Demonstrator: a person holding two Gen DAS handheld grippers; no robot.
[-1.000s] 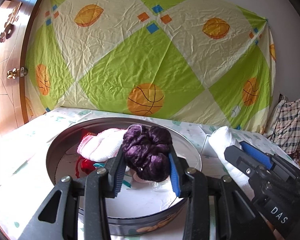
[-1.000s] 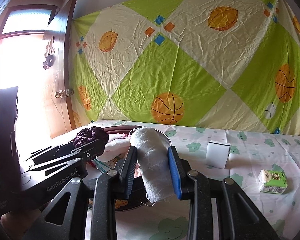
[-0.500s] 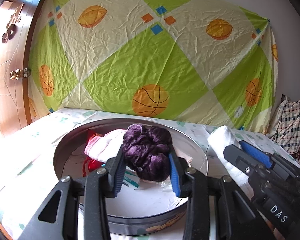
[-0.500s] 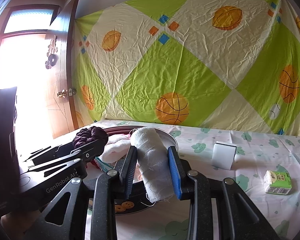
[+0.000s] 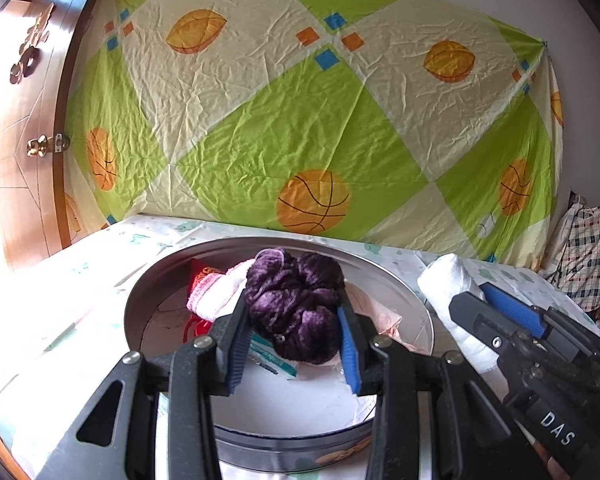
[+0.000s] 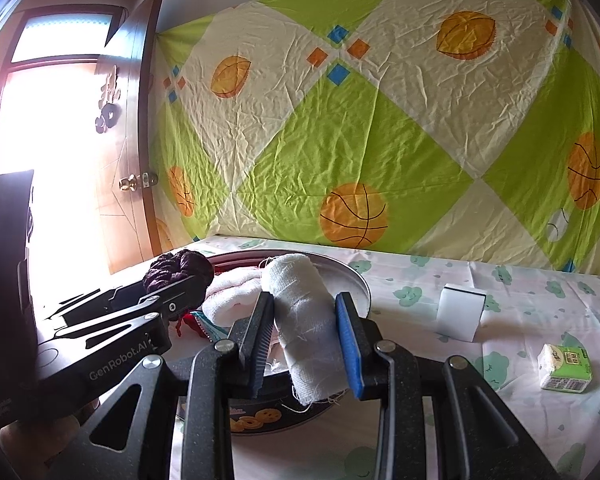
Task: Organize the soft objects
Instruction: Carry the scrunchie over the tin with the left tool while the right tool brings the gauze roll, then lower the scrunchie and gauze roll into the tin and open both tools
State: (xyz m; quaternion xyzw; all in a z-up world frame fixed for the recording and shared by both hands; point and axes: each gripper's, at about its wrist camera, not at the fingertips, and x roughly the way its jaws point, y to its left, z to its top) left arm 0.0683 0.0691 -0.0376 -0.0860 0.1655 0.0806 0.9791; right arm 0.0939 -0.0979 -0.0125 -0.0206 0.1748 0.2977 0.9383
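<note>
My left gripper (image 5: 294, 340) is shut on a purple yarn bundle (image 5: 296, 304) and holds it over the round metal tin (image 5: 404, 292). The tin holds a white-pink cloth (image 5: 220, 294), a red item (image 5: 198, 276) and a pale pink cloth (image 5: 374, 312). My right gripper (image 6: 306, 340) is shut on a white gauze roll (image 6: 304, 320) at the tin's right rim (image 6: 360, 280). The right gripper also shows in the left wrist view (image 5: 472, 312), and the left gripper in the right wrist view (image 6: 180, 288).
A white block (image 6: 460, 312) and a small green-white tissue pack (image 6: 566, 368) lie on the patterned tablecloth (image 6: 520, 300) to the right. A green sheet (image 5: 300, 120) hangs behind. A wooden door (image 5: 24, 120) stands at the left, a checked bag (image 5: 588, 248) at the right.
Both grippers, still shut on their loads, have drawn slightly back and up; the tin has shifted rightward in the left wrist view. Nothing was let go.
</note>
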